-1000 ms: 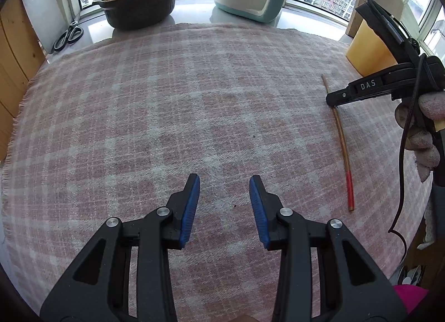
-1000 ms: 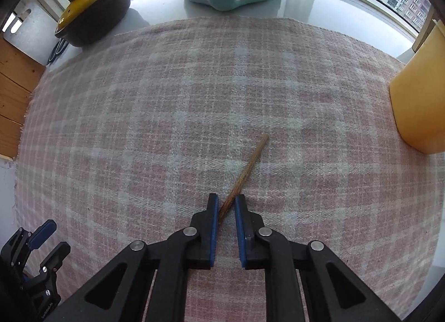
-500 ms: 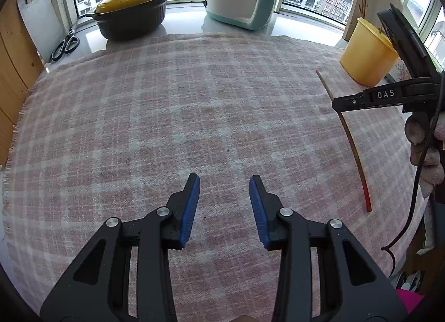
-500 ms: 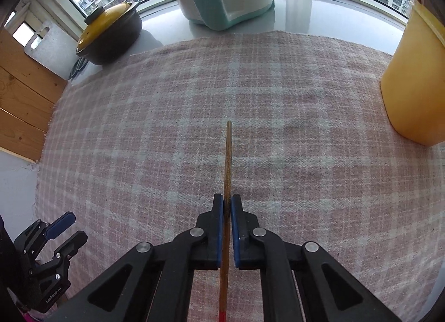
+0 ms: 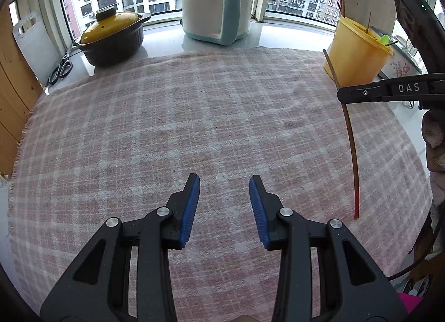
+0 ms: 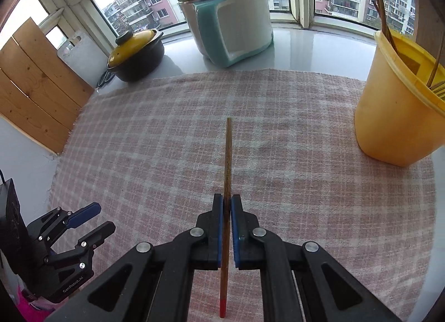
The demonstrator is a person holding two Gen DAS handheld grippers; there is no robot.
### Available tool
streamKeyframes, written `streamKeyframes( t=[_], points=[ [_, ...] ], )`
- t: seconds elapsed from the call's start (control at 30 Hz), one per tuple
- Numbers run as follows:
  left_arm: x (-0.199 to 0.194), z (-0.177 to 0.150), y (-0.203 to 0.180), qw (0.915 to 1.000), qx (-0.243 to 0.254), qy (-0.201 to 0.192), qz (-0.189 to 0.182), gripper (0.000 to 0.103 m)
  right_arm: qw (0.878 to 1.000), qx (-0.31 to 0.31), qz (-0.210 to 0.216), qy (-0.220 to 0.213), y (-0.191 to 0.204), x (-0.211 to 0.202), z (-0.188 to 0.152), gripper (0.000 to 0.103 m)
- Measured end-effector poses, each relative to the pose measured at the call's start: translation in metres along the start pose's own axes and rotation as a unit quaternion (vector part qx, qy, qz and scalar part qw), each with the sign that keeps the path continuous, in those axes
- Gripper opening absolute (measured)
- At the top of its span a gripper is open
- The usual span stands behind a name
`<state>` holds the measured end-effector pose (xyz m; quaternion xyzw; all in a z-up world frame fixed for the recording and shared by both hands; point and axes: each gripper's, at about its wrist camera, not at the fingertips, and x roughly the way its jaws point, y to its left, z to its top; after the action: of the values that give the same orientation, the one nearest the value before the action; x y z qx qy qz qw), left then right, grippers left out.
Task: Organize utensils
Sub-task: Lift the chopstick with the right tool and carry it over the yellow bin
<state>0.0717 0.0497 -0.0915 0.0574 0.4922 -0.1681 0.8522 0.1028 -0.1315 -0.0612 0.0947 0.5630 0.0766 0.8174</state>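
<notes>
Chopstick [image 6: 227, 160] up off the checked cloth [image 6: 278, 155], clamped mid-shaft in the right claw [image 6: 227, 210], long axis running straight ahead, red end trailing back. The yellow utensil bucket [image 6: 389, 127] sits forward and to the right, so that arm looks nearer. Left claw [image 5: 224, 205] hangs spread wide, gripping nothing, low over the surface.

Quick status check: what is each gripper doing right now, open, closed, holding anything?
Left gripper: open, holding nothing, above the checked cloth.
Right gripper: closed on the red-tipped chopstick, lifted off the cloth.
</notes>
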Motion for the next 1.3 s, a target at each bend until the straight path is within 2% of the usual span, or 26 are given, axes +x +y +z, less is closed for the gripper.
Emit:
streamKeyframes(
  t=[0.33, 0.7, 1.3],
  points=[
    [-0.002, 0.001, -0.048, 0.9999, -0.009, -0.002, 0.008, 0.037, 0.999, -0.014, 0.025, -0.040, -0.028, -0.036, -0.004, 0.003],
    [0.005, 0.005, -0.083, 0.9999, 0.002, 0.006, 0.015, 0.037, 0.996, -0.012, 0.021, -0.088, -0.067, -0.082, 0.003, 0.003],
    [0.026, 0.009, -0.097, 0.9996, 0.000, 0.025, 0.016, 0.037, 0.989, 0.015, 0.025, -0.144, -0.133, -0.155, 0.072, 0.003]
  ],
)
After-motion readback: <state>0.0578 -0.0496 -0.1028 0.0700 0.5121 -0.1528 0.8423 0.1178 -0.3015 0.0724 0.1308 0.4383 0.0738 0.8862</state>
